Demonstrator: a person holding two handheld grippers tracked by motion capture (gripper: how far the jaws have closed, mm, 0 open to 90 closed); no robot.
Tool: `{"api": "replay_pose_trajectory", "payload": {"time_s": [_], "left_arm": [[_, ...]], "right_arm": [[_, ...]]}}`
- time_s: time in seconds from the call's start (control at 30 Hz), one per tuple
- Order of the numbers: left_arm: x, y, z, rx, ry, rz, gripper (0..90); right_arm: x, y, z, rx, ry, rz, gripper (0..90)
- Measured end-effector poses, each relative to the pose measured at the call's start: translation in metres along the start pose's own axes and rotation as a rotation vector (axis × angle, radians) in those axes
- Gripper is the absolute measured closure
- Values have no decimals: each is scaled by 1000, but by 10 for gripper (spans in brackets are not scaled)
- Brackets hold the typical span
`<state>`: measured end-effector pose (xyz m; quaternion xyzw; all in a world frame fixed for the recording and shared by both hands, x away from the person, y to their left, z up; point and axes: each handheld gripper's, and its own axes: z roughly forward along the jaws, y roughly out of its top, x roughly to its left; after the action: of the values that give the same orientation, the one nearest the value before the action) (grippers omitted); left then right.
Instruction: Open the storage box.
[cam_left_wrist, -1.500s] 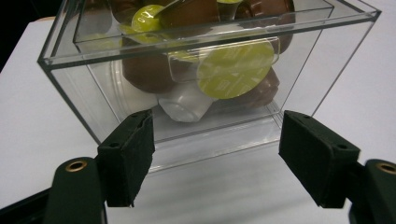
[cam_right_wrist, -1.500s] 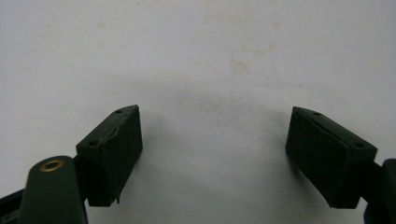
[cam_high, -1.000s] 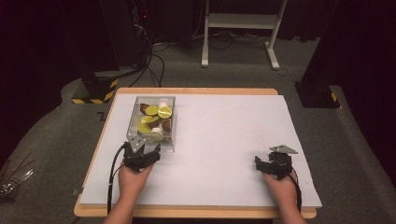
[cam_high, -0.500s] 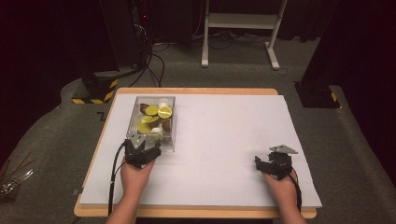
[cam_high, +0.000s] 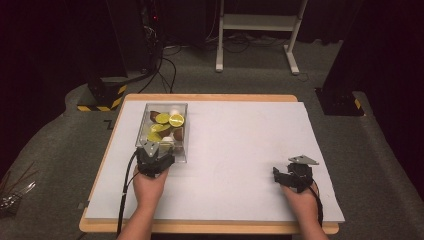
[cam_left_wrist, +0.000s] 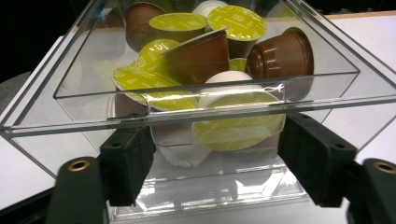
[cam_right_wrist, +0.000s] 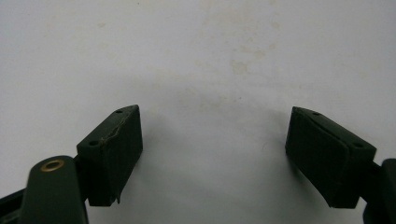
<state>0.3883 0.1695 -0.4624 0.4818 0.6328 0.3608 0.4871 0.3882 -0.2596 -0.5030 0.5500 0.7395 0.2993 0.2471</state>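
While your left gripper (cam_high: 156, 152) closes around the box's (cam_high: 162, 127) near end, jaws just short of the walls, the box runs lengthwise away; your right gripper (cam_high: 295, 172) rests spread, far right.

I log grey carpet floor (cam_high: 60, 165), white frame stand (cam_high: 260, 30) at twelve o'clock, dark surroundings, hazard-striped base (cam_high: 102, 97) at ten.

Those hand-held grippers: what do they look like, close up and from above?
Each is a chunky black tool. The left gripper and right gripper each carry a grey three-cornered plate on top and trail a thin black cable back along the forearm. Up close, each has two black jaws faced with blocky, matte foam-like pads, on arms with a brass-coloured rivet hole. The forearms are bare, with no sleeves.
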Motion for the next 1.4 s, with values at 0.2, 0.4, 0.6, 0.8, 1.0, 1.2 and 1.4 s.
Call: {"api": "replay_pose_trajectory", "payload": {"time_s": [0.2,0.4,0.6,0.8,1.0,1.2,1.4], "left_arm": [[-2,-1,1,-13,16,-1,312],[-4,-3,1,-24,31,12,318],[-4,-3,0,-25,34,13,321],[-4,-3,-1,-23,35,15,323],[-4,-3,-2,-23,36,8,323],[-4,-4,-7,-18,35,16,323],[-3,-7,-16,-21,33,17,323]], "right_arm": [[0,0,0,0,0,0,191],[0,0,0,0,0,1,191],[0,0,0,0,0,0,191],[0,0,0,0,0,0,191],[0,0,0,0,0,0,191],[0,0,0,0,0,1,191],[0,0,0,0,0,1,191]]}}
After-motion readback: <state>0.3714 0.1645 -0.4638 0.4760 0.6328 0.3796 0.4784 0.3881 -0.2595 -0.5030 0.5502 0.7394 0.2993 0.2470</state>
